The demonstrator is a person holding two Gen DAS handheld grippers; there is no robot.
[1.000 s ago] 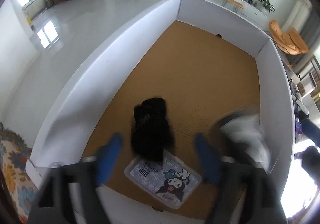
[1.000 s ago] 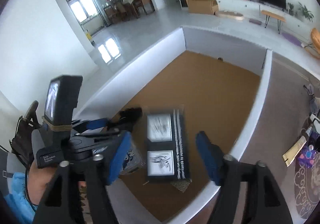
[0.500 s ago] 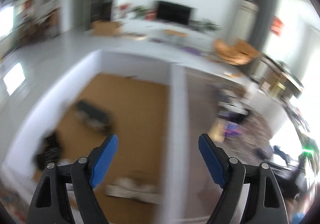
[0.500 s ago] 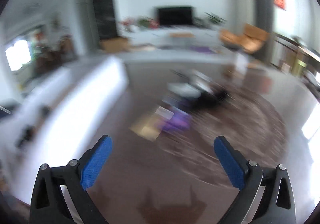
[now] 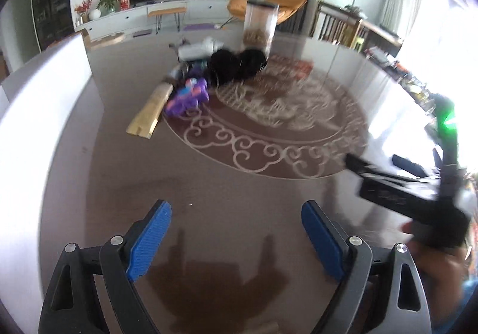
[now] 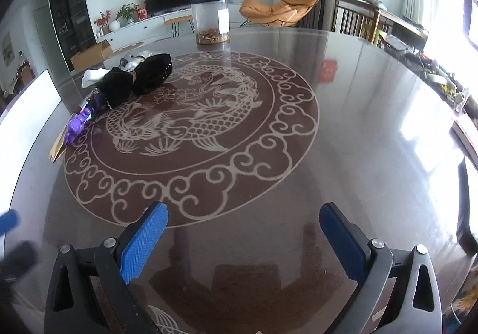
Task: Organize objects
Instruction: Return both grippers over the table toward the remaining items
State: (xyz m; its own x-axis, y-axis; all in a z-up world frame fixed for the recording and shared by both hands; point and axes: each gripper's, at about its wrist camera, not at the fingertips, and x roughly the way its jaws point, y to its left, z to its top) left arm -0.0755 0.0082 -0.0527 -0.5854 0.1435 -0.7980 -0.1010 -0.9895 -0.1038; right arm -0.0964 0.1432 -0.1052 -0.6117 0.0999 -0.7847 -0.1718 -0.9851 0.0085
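Observation:
A pile of objects lies at the far left of a round dark table (image 6: 358,113): a black fabric item (image 5: 236,65) (image 6: 140,77), a purple toy (image 5: 188,96) (image 6: 78,122), a tan flat packet (image 5: 149,111) and a white item (image 5: 198,48) (image 6: 92,75). A clear jar (image 5: 259,27) (image 6: 210,18) stands behind the pile. My left gripper (image 5: 236,232) is open and empty over bare table, well short of the pile. My right gripper (image 6: 243,237) is open and empty over the table's near edge; its body shows at the right of the left wrist view (image 5: 412,193).
A white box wall (image 5: 38,113) (image 6: 27,116) stands along the left. The table carries a pale dragon medallion (image 6: 191,122). Beyond the table are a TV unit, an orange chair (image 6: 280,10) and a cluttered shelf at the right.
Both grippers have swung right, away from the white box with its black cloth and packets, and now face the round table. Both stay open and empty.

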